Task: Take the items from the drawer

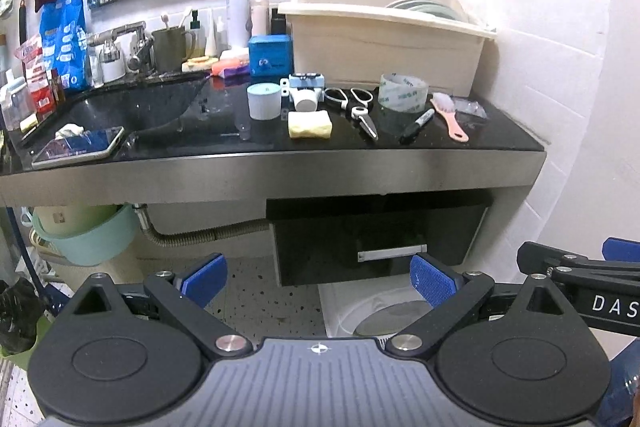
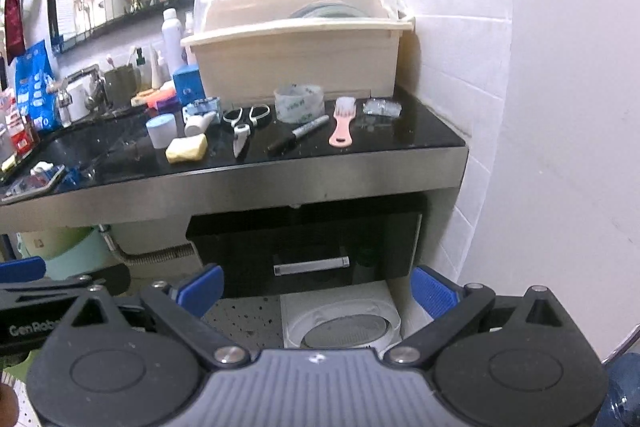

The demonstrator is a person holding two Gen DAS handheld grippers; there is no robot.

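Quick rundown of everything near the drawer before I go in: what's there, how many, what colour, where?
Drawer: 1, black, silver handle, under counter, closed.
Scissors: 1, black-white, counter.
Tape: 1, clear, beside scissors.
Marker: 1, black, counter front.
Brush: 1, pink, right of marker.
Sponge: 1, yellow, counter front.
Cup: 1, white, behind sponge.
Phone: 1, sink edge.
Bin: 1, cream, counter back.
Left gripper: open, empty.
Right gripper: open, empty.

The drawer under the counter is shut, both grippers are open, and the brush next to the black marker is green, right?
Not quite: the brush is pink, not green, as the right wrist view shows. The rest holds: the drawer under the counter is shut, both the left hand-held gripper and the right hand-held gripper are open, and the brush lies beside the black marker.
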